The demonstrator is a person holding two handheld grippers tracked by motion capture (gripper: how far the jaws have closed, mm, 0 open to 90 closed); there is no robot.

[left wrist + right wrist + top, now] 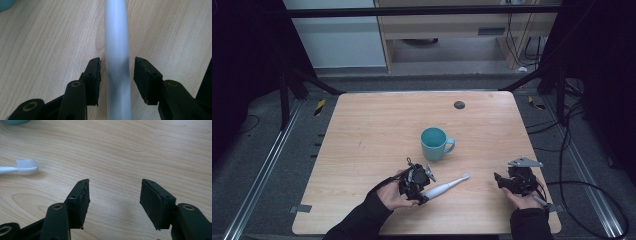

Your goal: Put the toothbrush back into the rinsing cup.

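My left claw (422,192) sits low over the near middle of the tabletop (377,125), straddling the thick handle end of a white electric toothbrush (443,186). In the left gripper view the handle (117,60) runs straight up between my two black jaws, blurred and cut off at the top and bottom edges, so I cannot see its ends from there. A thin strip of wood grain shows on either side of the handle between it and each pad, so the claw is open around the toothbrush, not clamped on it; whether either pad brushes the handle lower down is hard to make out. From the high view the toothbrush lies flat, its handle partly hidden under my left claw and hand (389,196), its bristle head pointing right and slightly away from me. My right claw (499,180) rests near the right edge of the tabletop, well apart from the toothbrush, jaws spread wide with only bare wood between them. In the right gripper view the bristle head (26,165) shows at the left, the neck cut off by the edge. A teal mug (435,143) stands just beyond the toothbrush, handle to the right; both gripper views catch only a sliver of it.
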